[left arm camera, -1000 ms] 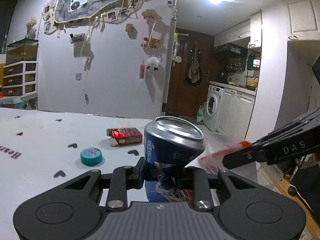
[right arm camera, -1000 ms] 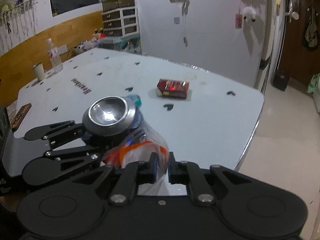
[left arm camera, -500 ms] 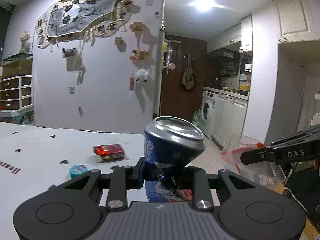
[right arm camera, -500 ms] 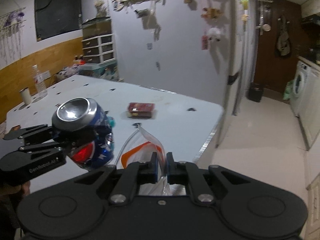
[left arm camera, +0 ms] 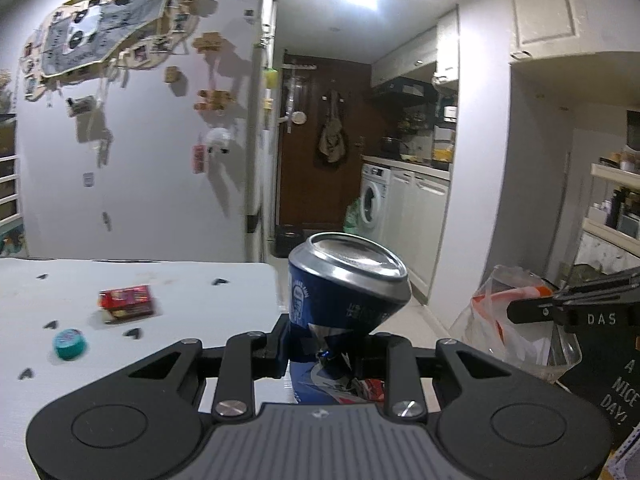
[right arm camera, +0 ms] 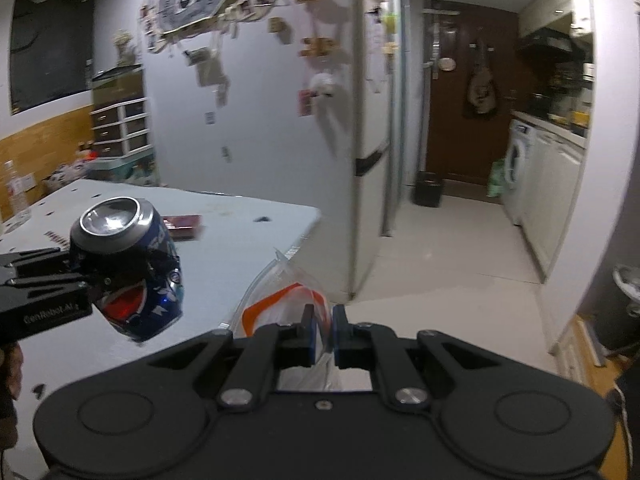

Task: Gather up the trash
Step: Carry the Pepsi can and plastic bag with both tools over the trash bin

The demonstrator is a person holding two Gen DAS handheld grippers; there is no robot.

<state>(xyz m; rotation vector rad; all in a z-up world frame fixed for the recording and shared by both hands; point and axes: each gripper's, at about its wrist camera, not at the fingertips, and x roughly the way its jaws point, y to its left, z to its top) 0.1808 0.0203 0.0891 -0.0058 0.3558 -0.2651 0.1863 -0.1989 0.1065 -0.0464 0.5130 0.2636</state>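
Note:
My left gripper [left arm camera: 320, 344] is shut on a crushed blue soda can [left arm camera: 344, 280], pinched at its dented waist with the silver top tilted up. The same can [right arm camera: 128, 268] shows at the left of the right wrist view, held above the table corner. My right gripper [right arm camera: 322, 330] is shut on the rim of a clear plastic bag with orange print [right arm camera: 280, 304]. In the left wrist view that bag [left arm camera: 512, 320] hangs off to the right of the can, with the right gripper's fingers [left arm camera: 576, 304] on it.
A white table [left arm camera: 180, 292] carries a red packet [left arm camera: 126, 300] and a teal cap [left arm camera: 70, 343]. Beyond the table's right edge lies open floor [right arm camera: 440, 248] toward a dark door, a washing machine [left arm camera: 374, 200] and white cabinets. A black sign [left arm camera: 616, 380] stands at the right.
Both grippers have swung right, off the table toward the floor side, each keeping its hold. The can and bag have drawn apart; the packet and cap have slid left in view.

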